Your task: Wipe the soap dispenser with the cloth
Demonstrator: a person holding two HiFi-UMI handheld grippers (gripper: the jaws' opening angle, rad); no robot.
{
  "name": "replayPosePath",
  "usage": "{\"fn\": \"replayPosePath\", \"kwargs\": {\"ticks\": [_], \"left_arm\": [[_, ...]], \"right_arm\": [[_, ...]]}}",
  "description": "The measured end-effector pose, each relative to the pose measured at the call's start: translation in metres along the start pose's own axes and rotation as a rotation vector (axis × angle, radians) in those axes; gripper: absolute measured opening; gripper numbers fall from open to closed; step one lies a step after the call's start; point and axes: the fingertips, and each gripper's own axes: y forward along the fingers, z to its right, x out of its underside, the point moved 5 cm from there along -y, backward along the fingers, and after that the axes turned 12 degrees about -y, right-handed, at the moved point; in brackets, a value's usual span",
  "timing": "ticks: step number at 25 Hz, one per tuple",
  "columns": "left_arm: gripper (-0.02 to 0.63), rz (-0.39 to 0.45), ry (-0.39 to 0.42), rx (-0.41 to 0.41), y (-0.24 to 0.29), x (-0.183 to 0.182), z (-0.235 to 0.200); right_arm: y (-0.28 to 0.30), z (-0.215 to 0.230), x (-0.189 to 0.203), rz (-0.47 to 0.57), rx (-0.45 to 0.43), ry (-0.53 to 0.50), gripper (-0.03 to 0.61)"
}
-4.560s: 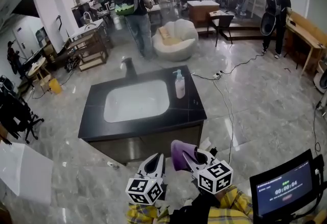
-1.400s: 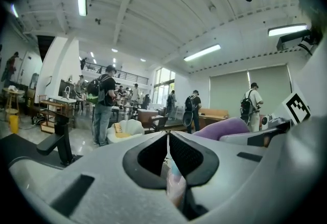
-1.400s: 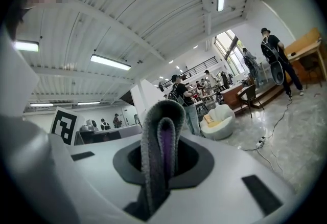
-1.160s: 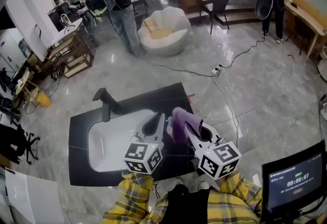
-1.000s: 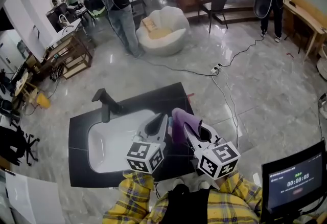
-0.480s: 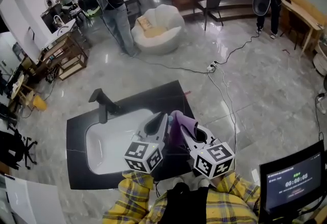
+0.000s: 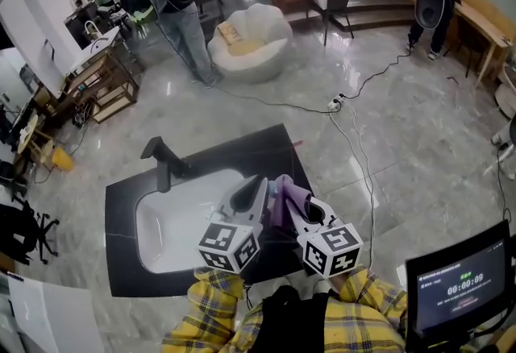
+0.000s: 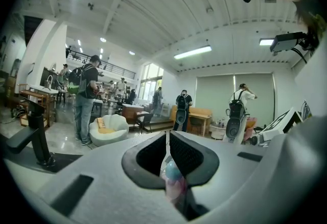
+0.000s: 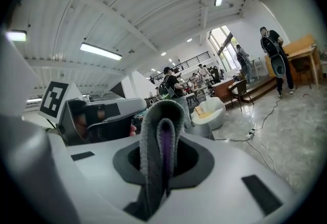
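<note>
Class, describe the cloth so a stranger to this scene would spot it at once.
Find the black counter with the white basin. At its near right edge, the right gripper clamps the cloth: a folded strip standing up from the jaws, purple, unlike the pale soap dispenser in the left gripper.

We wear yellow plaid sleeves. Our left gripper and right gripper: pale grey moulded shells, each bearing a cube of black-and-white square markers.
</note>
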Motion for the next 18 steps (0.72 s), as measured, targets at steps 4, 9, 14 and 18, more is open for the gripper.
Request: {"fn": "replayPosePath", "kwargs": {"ticks": [4,9,14,18], "left_arm": [[0.008,0.001,0.001,-0.003,0.000,0.002,-0.005],[0.008,0.003,-0.001,-0.009,0.000,0.004,-0.009],[0.008,0.004,-0.001,-0.011,-0.002,0.005,-0.007],[0.008,0.003,0.003,-0.014,-0.004,0.004,-0.006]], "right_arm": [[0.007,0.004,0.010,-0.018,0.018,-0.004,0.043],[0.013,0.005,0.017,-0.031,0.029,-0.018,0.043],[0.013,0.008,0.024,-0.053,0.042,-0.015,0.043],[0.014,0.008,0.028,-0.073,0.048,-0.014,0.043]]}}
